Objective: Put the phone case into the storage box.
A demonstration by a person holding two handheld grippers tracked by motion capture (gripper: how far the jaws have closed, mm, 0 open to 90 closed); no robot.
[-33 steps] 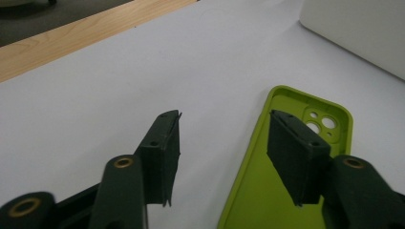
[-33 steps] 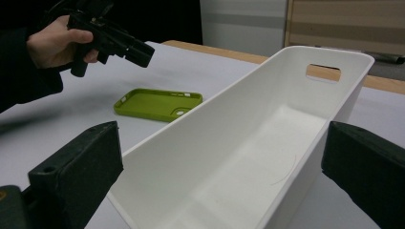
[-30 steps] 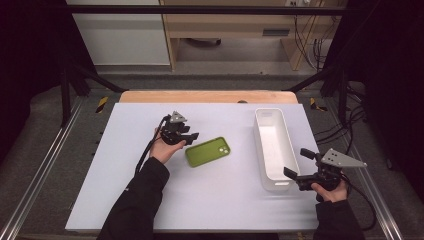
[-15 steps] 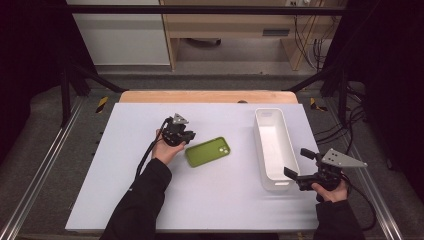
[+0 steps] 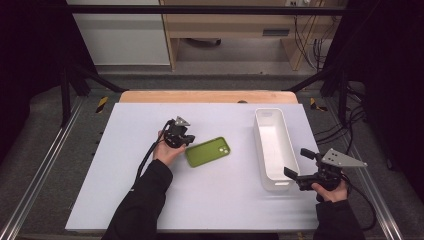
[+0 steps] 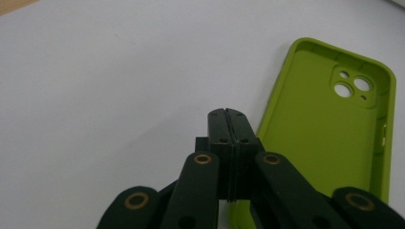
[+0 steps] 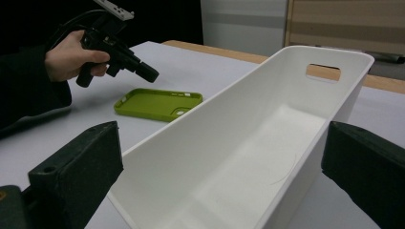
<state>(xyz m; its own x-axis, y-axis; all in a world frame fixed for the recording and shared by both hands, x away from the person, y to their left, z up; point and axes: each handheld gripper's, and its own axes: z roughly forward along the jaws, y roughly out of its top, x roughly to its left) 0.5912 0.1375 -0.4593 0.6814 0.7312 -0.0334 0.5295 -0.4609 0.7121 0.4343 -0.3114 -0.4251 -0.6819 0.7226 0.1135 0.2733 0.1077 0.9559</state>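
Observation:
A green phone case (image 5: 208,151) lies inside-up on the white table, near its middle. My left gripper (image 5: 186,140) hovers just past the case's left end; its jaws have just been closing and now meet with nothing between them (image 6: 227,114), the case (image 6: 329,129) lying to their right. A long white bin (image 5: 258,145) stands to the right of the case. My right gripper (image 5: 299,163) stays at the bin's near right corner, open. In the right gripper view its wide jaws (image 7: 222,162) flank the bin's near end (image 7: 215,102) without pressing on it; the case (image 7: 157,103) and left gripper (image 7: 143,71) show beyond.
The bin is bare inside and has a handle slot (image 7: 323,72) in its far end. A wooden strip (image 5: 205,97) runs along the table's far edge, and metal rails (image 5: 45,165) line both sides. Cables trail from both grippers.
The left gripper's jaws have come together, with nothing caught between them, while the hand barely shifted. The right gripper, case and bin have not moved.

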